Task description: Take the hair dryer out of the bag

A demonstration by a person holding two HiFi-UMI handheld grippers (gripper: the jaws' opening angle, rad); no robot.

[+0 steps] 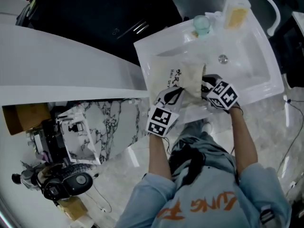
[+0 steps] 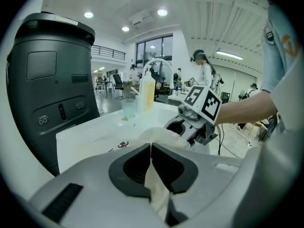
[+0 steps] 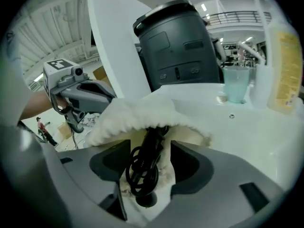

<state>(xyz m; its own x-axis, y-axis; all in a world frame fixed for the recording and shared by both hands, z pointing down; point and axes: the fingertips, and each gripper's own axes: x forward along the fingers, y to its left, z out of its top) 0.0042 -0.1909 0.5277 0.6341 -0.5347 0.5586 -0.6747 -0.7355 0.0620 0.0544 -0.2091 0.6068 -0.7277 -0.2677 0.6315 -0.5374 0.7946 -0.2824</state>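
Observation:
A cream cloth bag (image 1: 166, 70) with dark print lies on the white sink basin (image 1: 247, 75). My left gripper (image 1: 178, 92) is at the bag's near edge; in the left gripper view it (image 2: 151, 148) is shut on a fold of the bag's fabric (image 2: 157, 184). My right gripper (image 1: 205, 85) sits at the bag's right side. In the right gripper view it (image 3: 147, 148) stands open at the bag's fuzzy mouth (image 3: 137, 115), with the hair dryer's black coiled cord (image 3: 142, 170) lying between the jaws. The dryer's body is hidden inside the bag.
A curved tap (image 1: 263, 1), a soap bottle (image 1: 235, 11) and a pale green cup (image 1: 202, 25) stand at the basin's far rim, with the drain (image 1: 223, 59) in the bowl. A dark machine (image 2: 47, 80) stands left of the sink. Marble floor lies below.

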